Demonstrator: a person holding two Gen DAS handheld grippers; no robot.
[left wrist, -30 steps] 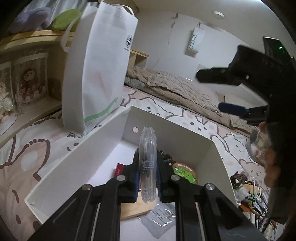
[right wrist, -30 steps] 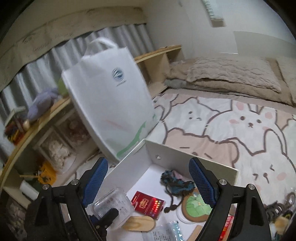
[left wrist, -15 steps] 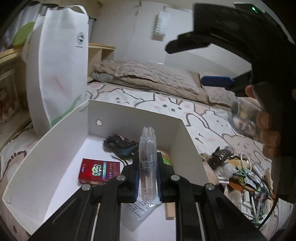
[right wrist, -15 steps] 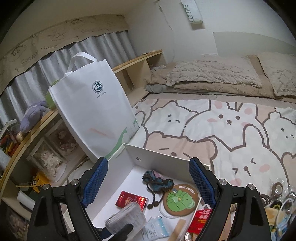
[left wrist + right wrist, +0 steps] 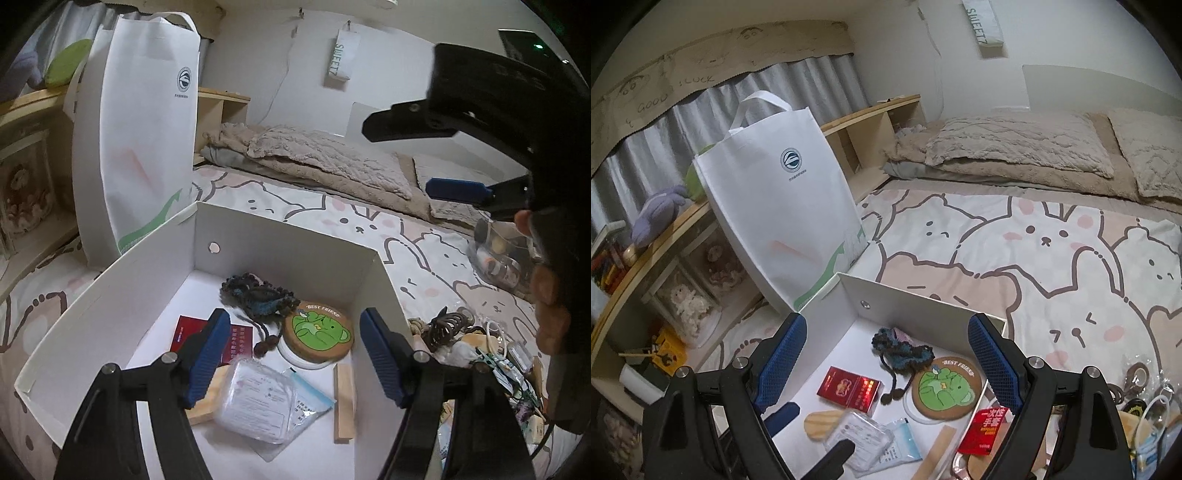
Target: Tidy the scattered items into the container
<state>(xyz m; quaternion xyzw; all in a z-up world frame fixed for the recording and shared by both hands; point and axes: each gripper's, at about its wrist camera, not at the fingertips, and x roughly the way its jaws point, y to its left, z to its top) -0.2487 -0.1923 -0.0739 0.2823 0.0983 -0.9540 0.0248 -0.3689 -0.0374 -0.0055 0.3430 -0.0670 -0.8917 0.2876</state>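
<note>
1. The left gripper [image 5: 295, 354] hangs over the near end of the white box [image 5: 110, 295], its blue-padded jaws spread wide with nothing between them.
2. Right below those jaws a clear plastic case [image 5: 258, 402] lies flat on the box floor, partly over a pale wooden piece [image 5: 207, 402] and a blue-edged sachet [image 5: 310, 398].
3. Further in lie a red packet [image 5: 236, 339], a dark knitted pouch [image 5: 258, 295] with dangling cords, and a round cork coaster [image 5: 317, 330] printed with a green bear and "BEST FRIEND".
4. A wooden stick [image 5: 341, 402] lies along the box's right wall.
5. The right gripper [image 5: 886, 362] is above the same box, jaws wide apart and holding nothing.
6. In the right wrist view a small red card packet [image 5: 984, 430] with white characters shows just beside the right pad; whether it touches the pad cannot be told.
7. In the left wrist view the right gripper [image 5: 458, 188] appears high on the right, held by a hand [image 5: 546, 291], with a clear pouch of small things [image 5: 498, 254] just below it.
8. A scattered pile of small items [image 5: 480, 343], hair clips and cords among them, lies on the bed's cartoon-animal sheet [image 5: 1052, 240] just right of the box.
9. A white tote bag [image 5: 779, 206] with a round logo stands upright against the box's far left corner, beside a wooden shelf [image 5: 646, 258].
</note>
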